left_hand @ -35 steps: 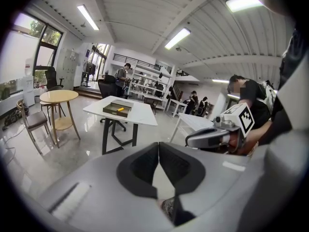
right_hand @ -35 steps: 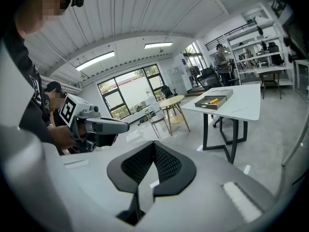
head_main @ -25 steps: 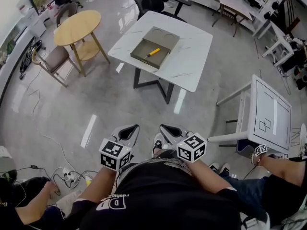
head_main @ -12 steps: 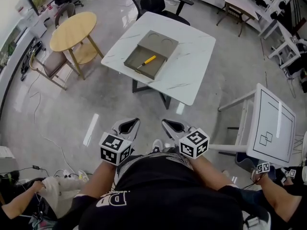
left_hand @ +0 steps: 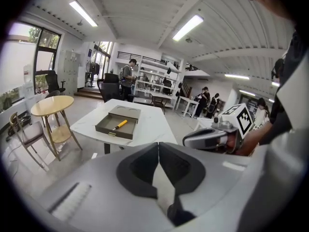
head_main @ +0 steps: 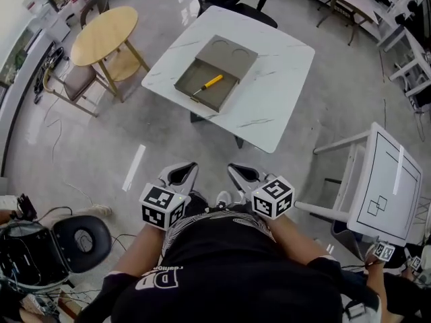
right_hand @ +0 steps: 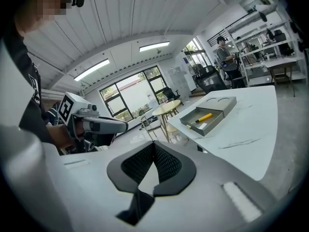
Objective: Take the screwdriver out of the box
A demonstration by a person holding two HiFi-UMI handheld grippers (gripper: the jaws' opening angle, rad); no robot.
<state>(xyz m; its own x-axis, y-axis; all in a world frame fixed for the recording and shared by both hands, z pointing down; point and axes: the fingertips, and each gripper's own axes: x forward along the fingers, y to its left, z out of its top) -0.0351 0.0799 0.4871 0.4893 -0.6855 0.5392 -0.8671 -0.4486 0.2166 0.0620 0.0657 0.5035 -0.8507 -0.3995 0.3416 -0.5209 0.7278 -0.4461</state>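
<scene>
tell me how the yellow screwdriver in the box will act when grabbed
The screwdriver looks rigid, so it probably won't flex. Its yellow handle seems rounded, so it may roll if nudged. Slim and small beside the box, it is likely light.

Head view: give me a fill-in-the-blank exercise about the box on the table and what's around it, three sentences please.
The screwdriver lying in the box has a ____ handle.
The far part of the box shows ____ circular recesses.
Beside the white table stands a wooden table with a ____ top.
Missing words: yellow; two; round.
</scene>
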